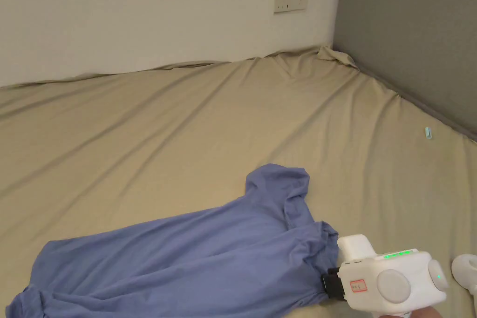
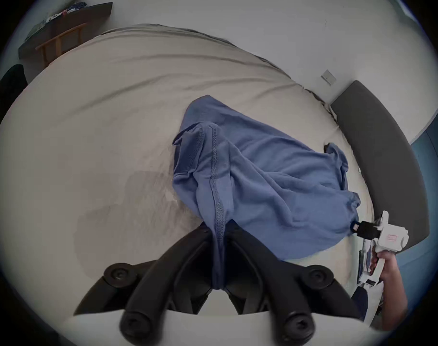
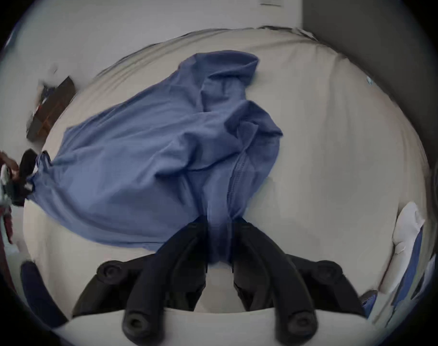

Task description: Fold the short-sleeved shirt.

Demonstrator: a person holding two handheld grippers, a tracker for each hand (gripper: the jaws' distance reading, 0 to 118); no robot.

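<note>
Head view | right hand-held gripper (image 1: 328,284) pinching blue shirt (image 1: 186,258) | left hand-held gripper (image 2: 219,249) pinching opposite end | stretched over bed (image 1: 186,123), likely to flatten

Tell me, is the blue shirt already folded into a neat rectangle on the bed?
No, the blue shirt lies stretched out and rumpled across the bed, with the right tongs shut on one end of it.
</note>
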